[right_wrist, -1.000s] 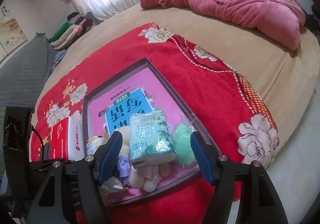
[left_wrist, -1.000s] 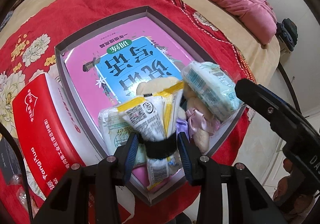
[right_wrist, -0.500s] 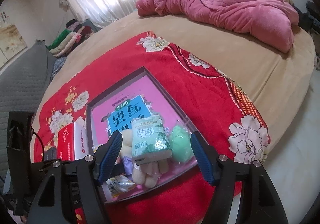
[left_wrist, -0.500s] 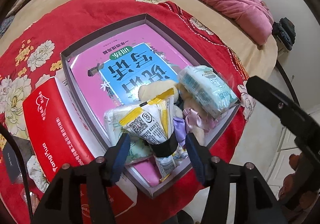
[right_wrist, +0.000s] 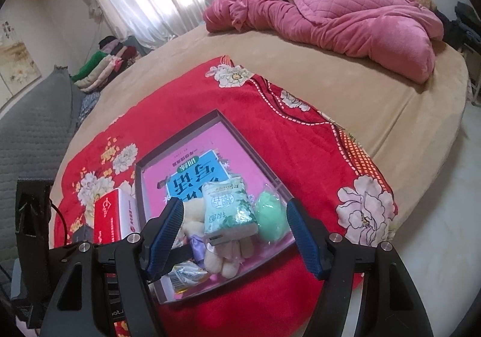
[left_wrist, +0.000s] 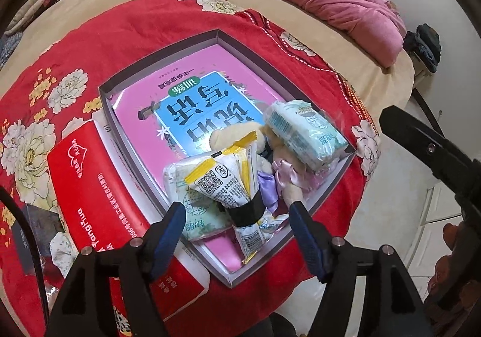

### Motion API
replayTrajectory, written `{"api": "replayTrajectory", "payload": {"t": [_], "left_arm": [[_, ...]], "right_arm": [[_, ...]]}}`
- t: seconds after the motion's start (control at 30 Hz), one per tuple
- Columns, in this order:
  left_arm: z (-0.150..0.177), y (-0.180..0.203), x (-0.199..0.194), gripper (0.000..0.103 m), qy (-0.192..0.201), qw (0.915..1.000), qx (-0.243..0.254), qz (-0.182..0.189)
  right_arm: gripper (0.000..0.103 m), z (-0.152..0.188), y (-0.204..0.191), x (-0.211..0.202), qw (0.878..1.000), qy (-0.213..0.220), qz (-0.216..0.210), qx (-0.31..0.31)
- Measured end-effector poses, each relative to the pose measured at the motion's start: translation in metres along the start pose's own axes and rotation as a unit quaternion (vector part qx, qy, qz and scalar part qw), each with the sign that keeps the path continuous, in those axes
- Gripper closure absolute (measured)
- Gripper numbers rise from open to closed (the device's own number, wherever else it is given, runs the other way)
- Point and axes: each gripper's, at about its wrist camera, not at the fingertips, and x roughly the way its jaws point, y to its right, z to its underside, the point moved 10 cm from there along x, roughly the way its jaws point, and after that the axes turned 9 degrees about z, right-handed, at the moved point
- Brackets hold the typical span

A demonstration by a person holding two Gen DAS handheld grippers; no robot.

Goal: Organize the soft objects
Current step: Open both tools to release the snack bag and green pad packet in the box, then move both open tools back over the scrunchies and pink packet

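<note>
A shallow grey box (left_wrist: 330, 183) (right_wrist: 255, 156) lies on the red floral blanket with a pink and blue book (left_wrist: 195, 105) inside. At its near end sit a white and yellow snack packet (left_wrist: 228, 183) bound with a black band, two pale green tissue packs (left_wrist: 303, 132) (right_wrist: 227, 207), a cream plush toy with a lilac ribbon (left_wrist: 279, 174) (right_wrist: 222, 258) and a green sponge (right_wrist: 270, 216). My left gripper (left_wrist: 237, 234) hangs above the snack packet, its jaws opening and clear of it. My right gripper (right_wrist: 234, 234) stands open above the tissue pack, touching nothing.
A red tissue box (left_wrist: 99, 201) (right_wrist: 111, 216) lies beside the box's left wall. A crumpled pink quilt (right_wrist: 345, 18) fills the far side of the tan bed (right_wrist: 330, 87). The bed's edge and the pale floor (left_wrist: 390, 207) lie to the right.
The left jaws let go of the banded snack packet and spread wide; it now rests in the box. Both grippers have risen, so the box looks smaller.
</note>
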Motion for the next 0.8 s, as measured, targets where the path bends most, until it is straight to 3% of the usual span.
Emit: {"api": "replayTrajectory", "payload": {"t": [0.13, 0.8], "left_arm": [[0.0, 0.001, -0.006, 0.023, 0.005, 1.0, 0.003, 0.001], [0.007, 0.001, -0.062, 0.016, 0.059, 0.9982, 0.006, -0.008]], "right_arm": [[0.03, -0.001, 0.001, -0.005, 1.0, 0.004, 0.005, 0.0], [0.026, 0.0, -0.009, -0.029, 0.999, 0.02, 0.034, -0.025]]}}
